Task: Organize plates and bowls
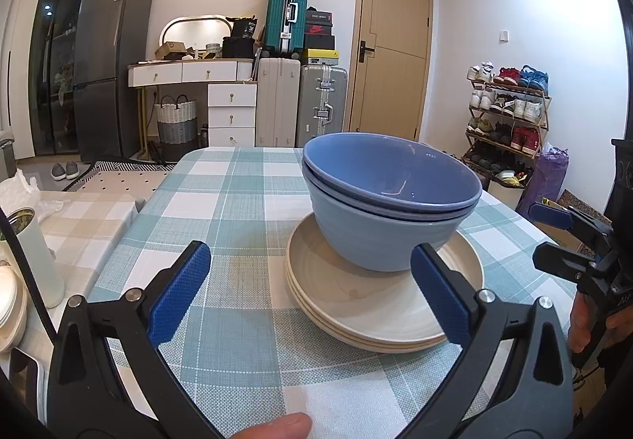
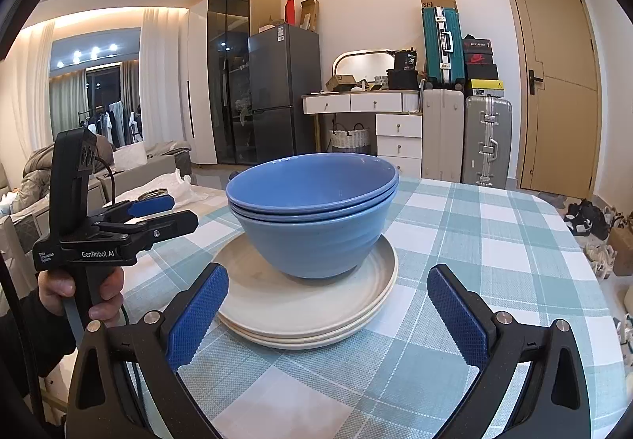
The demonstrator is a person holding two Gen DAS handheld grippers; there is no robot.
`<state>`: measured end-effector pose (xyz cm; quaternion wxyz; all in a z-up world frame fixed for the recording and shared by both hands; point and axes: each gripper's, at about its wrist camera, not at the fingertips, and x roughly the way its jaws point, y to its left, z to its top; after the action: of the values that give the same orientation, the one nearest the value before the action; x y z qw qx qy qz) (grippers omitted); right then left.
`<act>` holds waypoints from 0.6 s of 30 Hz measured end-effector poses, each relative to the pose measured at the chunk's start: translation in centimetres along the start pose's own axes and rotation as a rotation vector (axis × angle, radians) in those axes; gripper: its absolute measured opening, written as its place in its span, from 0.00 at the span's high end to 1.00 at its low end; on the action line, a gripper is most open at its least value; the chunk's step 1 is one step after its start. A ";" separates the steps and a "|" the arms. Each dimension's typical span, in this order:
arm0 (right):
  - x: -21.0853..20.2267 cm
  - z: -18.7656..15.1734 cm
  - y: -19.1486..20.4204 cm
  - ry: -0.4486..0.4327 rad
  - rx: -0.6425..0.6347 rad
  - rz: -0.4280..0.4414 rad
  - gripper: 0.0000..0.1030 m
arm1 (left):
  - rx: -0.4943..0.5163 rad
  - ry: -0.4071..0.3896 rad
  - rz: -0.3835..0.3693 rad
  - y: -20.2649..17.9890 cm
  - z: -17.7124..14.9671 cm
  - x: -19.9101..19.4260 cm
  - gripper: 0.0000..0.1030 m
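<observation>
Blue bowls (image 1: 389, 201) nested — looks like 3, count unclear — sit on the cream plate stack (image 1: 379, 304), mid checked table (image 1: 237, 201). Left gripper (image 1: 312, 292) and right gripper (image 2: 328, 314) both w/ fingers spread, gripping nothing — short of the stack.

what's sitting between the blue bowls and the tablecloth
A stack of cream plates lies between them: the nested blue bowls stand on the top plate, and the stack rests on the checked tablecloth. Both wrist views show it.

Checked tablecloth (image 1: 245, 201) under stacked plates (image 1: 379, 312)
</observation>
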<state>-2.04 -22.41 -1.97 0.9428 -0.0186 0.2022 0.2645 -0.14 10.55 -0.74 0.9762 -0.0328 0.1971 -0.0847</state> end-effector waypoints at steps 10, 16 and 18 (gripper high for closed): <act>-0.1 0.0 0.1 0.000 0.000 -0.001 0.00 | -0.003 -0.001 -0.001 0.0 -0.1 0.0 0.02; -0.1 0.0 0.1 0.001 0.001 -0.001 0.00 | -0.001 -0.001 -0.004 -0.2 -0.1 -0.1 0.02; -0.2 0.0 0.1 0.000 0.001 0.000 0.00 | 0.000 -0.001 -0.003 -0.2 -0.1 -0.1 0.02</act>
<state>-2.22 -22.38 -1.89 0.9428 -0.0183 0.2022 0.2644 -0.30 10.35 -0.73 0.9761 -0.0333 0.1966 -0.0860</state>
